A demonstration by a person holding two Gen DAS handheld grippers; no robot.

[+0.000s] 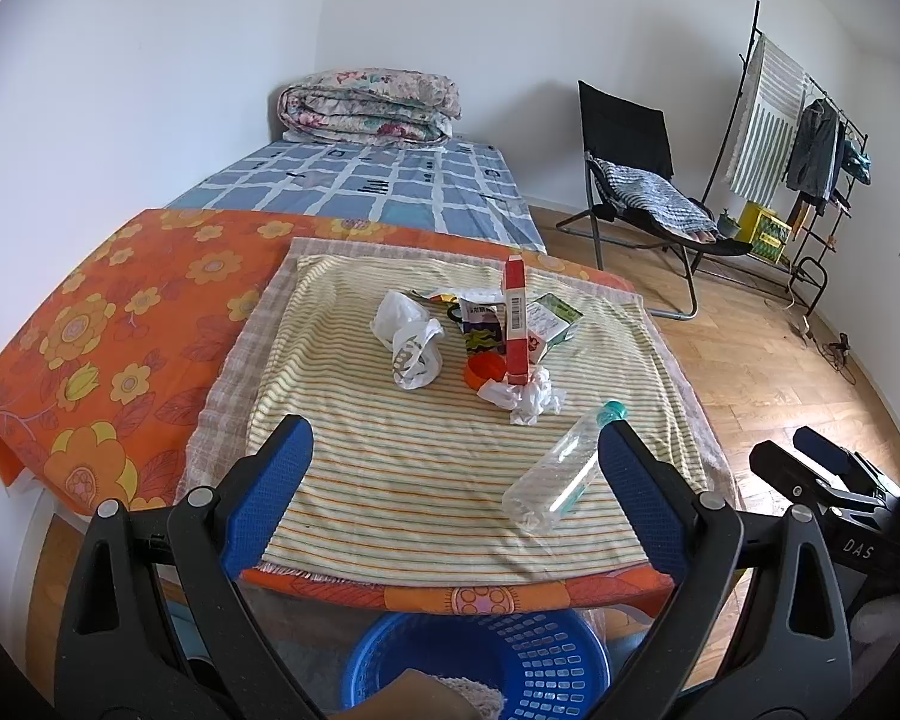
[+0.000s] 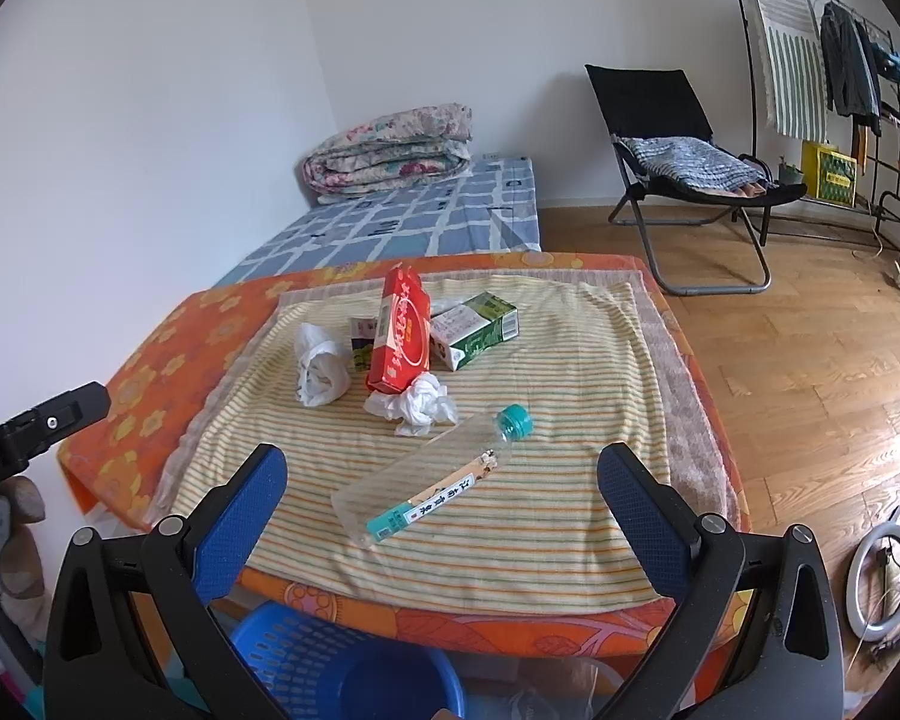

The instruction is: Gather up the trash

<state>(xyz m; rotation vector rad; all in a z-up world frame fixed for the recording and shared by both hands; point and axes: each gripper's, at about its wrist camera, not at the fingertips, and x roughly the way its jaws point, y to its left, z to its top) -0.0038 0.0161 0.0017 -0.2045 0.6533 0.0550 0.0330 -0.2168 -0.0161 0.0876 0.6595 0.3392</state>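
Both grippers, left (image 1: 453,495) and right (image 2: 441,495), are held jaws wide apart, empty; bottle (image 2: 429,477) lies nearest, basket (image 2: 306,654) parked below for drops.

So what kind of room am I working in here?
Most likely a bedroom in a home: a bed with a folded quilt on it, a clothes rack hung with garments, and a folding chair on the wooden floor.
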